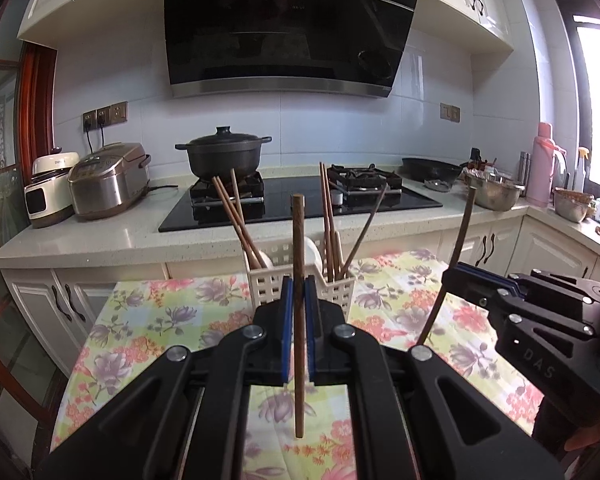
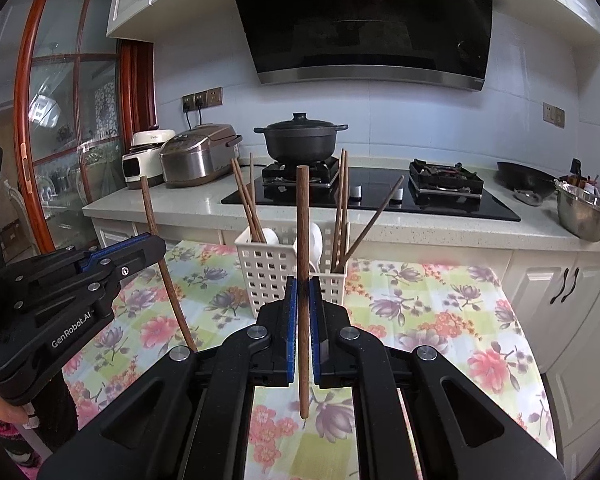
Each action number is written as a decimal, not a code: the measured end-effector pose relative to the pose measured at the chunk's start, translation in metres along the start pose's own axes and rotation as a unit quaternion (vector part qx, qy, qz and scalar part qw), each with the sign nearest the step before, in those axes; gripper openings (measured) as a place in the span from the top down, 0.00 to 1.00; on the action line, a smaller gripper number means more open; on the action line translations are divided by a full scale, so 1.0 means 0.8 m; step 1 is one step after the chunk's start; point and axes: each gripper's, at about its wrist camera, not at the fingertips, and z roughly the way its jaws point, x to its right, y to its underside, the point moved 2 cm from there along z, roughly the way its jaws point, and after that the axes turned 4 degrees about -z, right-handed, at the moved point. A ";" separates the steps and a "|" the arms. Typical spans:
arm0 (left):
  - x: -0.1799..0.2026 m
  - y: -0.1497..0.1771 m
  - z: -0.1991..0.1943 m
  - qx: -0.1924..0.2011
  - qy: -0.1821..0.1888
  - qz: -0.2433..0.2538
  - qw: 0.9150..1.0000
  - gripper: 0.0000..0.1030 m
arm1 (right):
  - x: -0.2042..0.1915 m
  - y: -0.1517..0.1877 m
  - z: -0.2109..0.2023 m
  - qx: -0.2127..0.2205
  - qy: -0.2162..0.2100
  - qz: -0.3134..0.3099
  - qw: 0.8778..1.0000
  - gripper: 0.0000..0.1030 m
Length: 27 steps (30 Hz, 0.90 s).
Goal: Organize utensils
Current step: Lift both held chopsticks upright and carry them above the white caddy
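I had the left hand-held gripper point(image 1: 299, 312) closed on one brown chopstick point(image 1: 299, 280), which stood upright between the blue pads above the flowered surface point(image 1: 160, 320). The right hand-held gripper point(image 2: 304, 312) was closed on a second chopstick point(image 2: 302, 264) in the same upright way. Just behind both stood the white perforated basket point(image 2: 276, 276) on the same surface, with more chopsticks leaning in its left and right compartments and white spoons point(image 2: 314, 240) in the middle. Farther back I saw a black pot point(image 2: 300, 138) on the stove.
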 end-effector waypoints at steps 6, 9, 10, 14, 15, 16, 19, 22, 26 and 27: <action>0.000 -0.029 0.012 0.007 0.003 -0.001 1.000 0.94 | 0.009 -0.032 0.013 0.016 0.002 0.009 1.000 0.94; 0.001 -0.047 0.020 0.008 0.004 -0.003 1.000 0.94 | 0.014 -0.051 0.022 0.023 0.001 0.013 1.000 0.94; 0.001 -0.054 0.023 0.009 0.005 -0.004 1.000 0.94 | 0.016 -0.058 0.025 0.024 0.000 0.016 1.000 0.94; -0.001 -0.085 0.035 0.012 0.006 -0.010 1.000 0.94 | 0.020 -0.081 0.039 0.028 0.002 0.018 0.999 0.94; -0.002 -0.093 0.037 0.013 0.005 -0.010 1.000 0.94 | 0.022 -0.087 0.043 0.028 0.003 0.018 0.999 0.94; -0.002 -0.103 0.040 0.015 0.002 -0.009 1.000 0.94 | 0.025 -0.094 0.047 0.029 0.005 0.020 0.999 0.94; -0.002 -0.128 0.046 0.020 -0.002 -0.008 1.000 0.94 | 0.033 -0.109 0.056 0.029 0.006 0.029 0.999 0.94; -0.004 -0.153 0.051 0.027 -0.006 -0.008 1.000 0.94 | 0.038 -0.125 0.067 0.029 0.009 0.032 0.999 0.94; -0.006 -0.184 0.058 0.036 -0.009 -0.011 0.999 0.94 | 0.046 -0.145 0.078 0.031 0.013 0.036 0.999 0.94; -0.007 -0.192 0.062 0.038 -0.012 -0.011 0.999 0.94 | 0.048 -0.149 0.081 0.033 0.012 0.038 0.999 0.94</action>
